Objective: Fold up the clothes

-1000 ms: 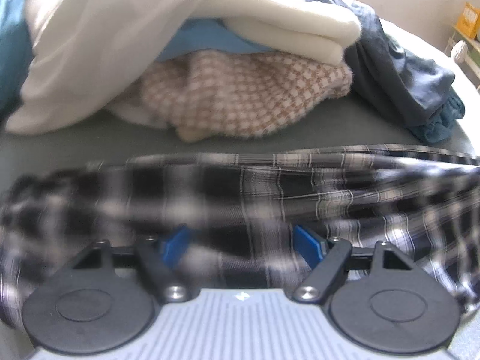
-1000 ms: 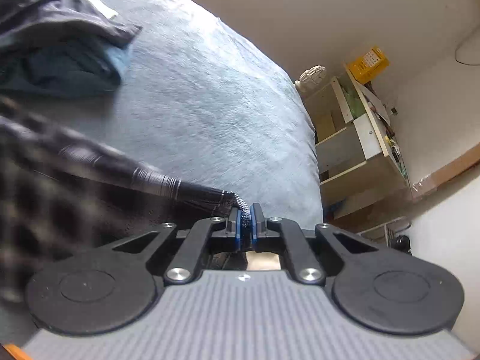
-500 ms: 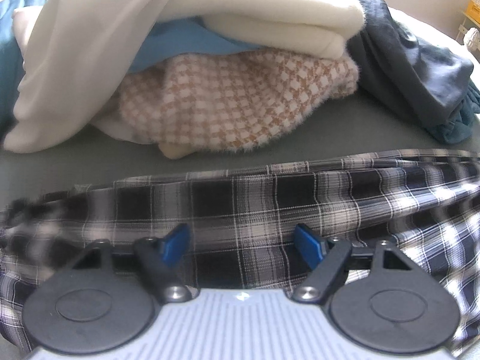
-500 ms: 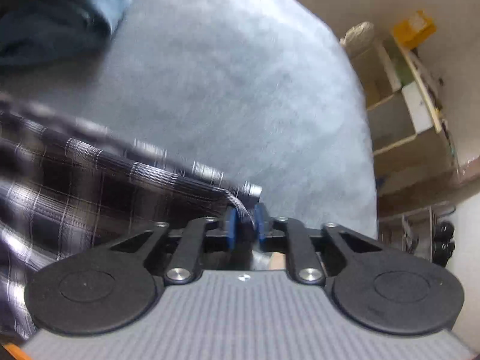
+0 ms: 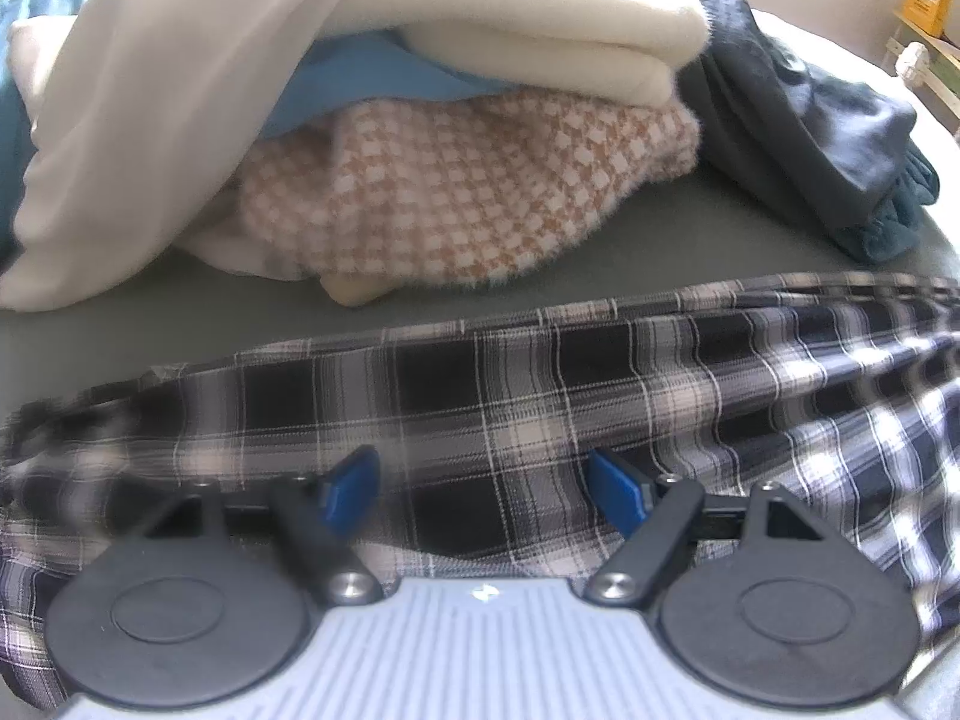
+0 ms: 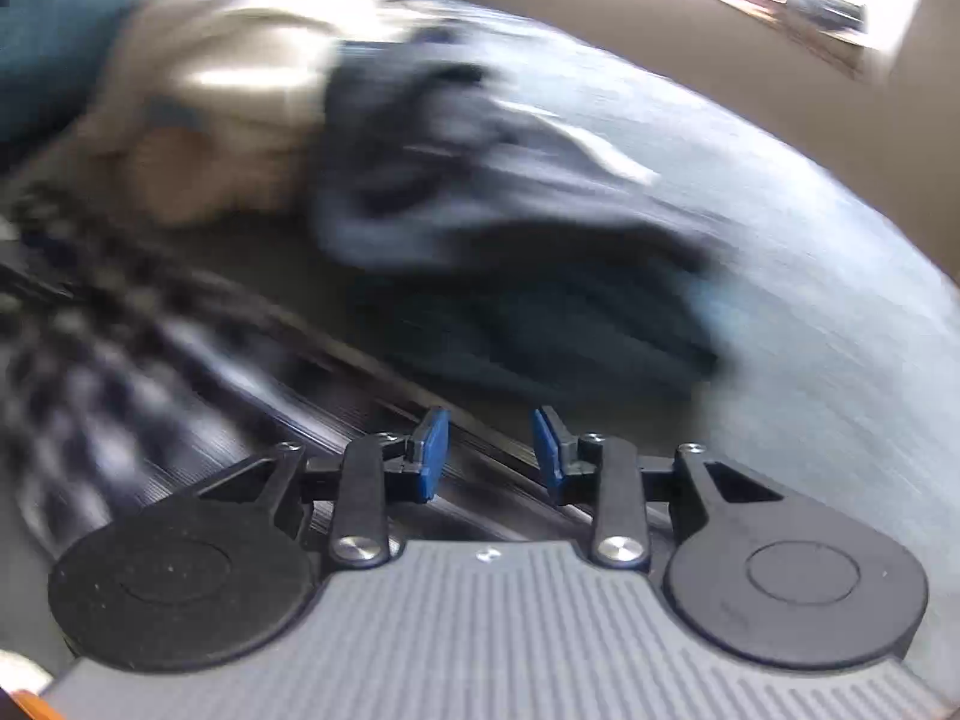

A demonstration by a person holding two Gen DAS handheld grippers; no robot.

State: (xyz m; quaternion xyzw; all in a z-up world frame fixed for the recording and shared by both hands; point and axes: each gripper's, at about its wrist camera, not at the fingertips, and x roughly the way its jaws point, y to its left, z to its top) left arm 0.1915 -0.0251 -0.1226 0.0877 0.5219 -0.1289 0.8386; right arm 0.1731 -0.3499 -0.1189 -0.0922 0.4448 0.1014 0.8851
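Both grippers open: left gripper (image 5: 483,483) wide above black-and-white plaid cotton shirt (image 5: 540,396), pinching nothing; right gripper (image 6: 491,453) just opening, narrow gap, shirt edge beneath, contact unclear through blur. Beyond shirt, bare grey bedspread (image 5: 720,240), then piled clothes (image 5: 456,204).

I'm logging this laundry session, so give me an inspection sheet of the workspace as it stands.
Surface: grey bed cover, bare between the clothes.
Job's things: plaid shirt spread flat in front.
Clutter: heap of cream blanket, checked knit, dark blue clothes.
Grippers: left gripper open above the shirt; right gripper open, jaws just opening, nothing pinched.
Cables: nothing seen.
Surroundings: beige wall; right view blurred.
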